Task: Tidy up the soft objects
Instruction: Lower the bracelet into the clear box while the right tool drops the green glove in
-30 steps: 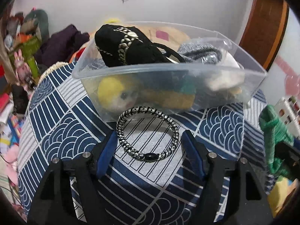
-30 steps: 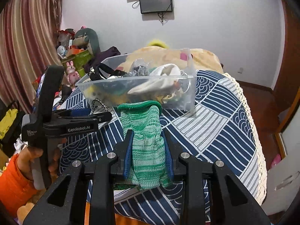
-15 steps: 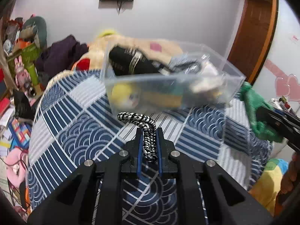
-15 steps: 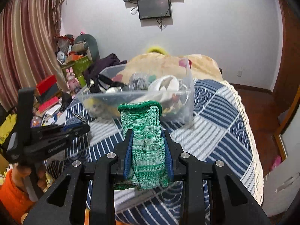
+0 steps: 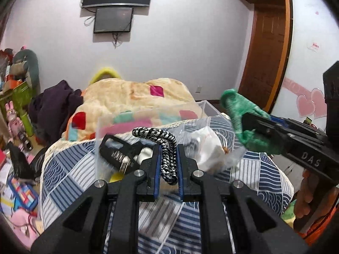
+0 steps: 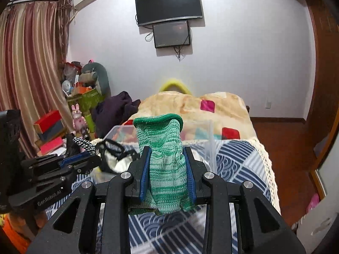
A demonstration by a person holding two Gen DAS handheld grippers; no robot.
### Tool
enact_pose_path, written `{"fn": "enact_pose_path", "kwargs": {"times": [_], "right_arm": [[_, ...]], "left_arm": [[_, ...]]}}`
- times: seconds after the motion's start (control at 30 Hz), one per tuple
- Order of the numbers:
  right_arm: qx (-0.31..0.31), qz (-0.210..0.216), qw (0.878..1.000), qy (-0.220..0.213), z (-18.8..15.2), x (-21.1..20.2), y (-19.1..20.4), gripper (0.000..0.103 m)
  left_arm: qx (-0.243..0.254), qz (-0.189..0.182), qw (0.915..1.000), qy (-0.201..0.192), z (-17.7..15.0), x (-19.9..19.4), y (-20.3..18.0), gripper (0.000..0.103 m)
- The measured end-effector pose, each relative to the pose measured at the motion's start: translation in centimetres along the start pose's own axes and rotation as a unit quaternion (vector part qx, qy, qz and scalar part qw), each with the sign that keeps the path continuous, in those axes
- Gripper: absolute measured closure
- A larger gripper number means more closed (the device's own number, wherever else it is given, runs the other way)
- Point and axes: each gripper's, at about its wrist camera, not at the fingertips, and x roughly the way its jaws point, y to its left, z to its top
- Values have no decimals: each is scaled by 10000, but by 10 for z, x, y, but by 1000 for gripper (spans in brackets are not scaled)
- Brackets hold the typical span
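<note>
The left gripper is clamped on the black-and-white braided band. The right gripper is clamped on the green knit glove. Both items hang above the clear plastic bin on the blue patterned cover. Judged step: transport to the bin. Next move calls for positioning each item over the bin opening, then releasing it.

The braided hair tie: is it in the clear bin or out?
Out. The left gripper jaws clamp the braided hair tie, lifted before the clear bin.
</note>
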Motion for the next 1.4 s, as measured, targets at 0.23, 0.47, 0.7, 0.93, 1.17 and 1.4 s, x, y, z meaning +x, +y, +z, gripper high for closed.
{"fn": "enact_pose_path", "kwargs": {"times": [0.23, 0.47, 0.7, 0.93, 1.17, 1.4], "right_arm": [[94, -122, 9983, 559, -11, 47, -6, 75], [-112, -256, 9974, 670, -19, 53, 0, 62], [95, -81, 9977, 673, -15, 37, -15, 50], [-7, -42, 9997, 253, -6, -2, -8, 50], [-176, -17, 9987, -480, 6, -59, 4, 35], [-421, -15, 9950, -909, 3, -94, 20, 14]], "left_arm": [[-27, 119, 9992, 388, 11, 53, 12, 91], [63, 223, 9980, 584, -1, 69, 12, 47], [-128, -30, 9990, 432, -4, 46, 15, 42], [-330, -129, 9993, -87, 5, -3, 19, 41], [-239, -79, 9974, -677, 8, -59, 11, 34], [-43, 124, 9925, -1216, -1, -104, -7, 9]]}}
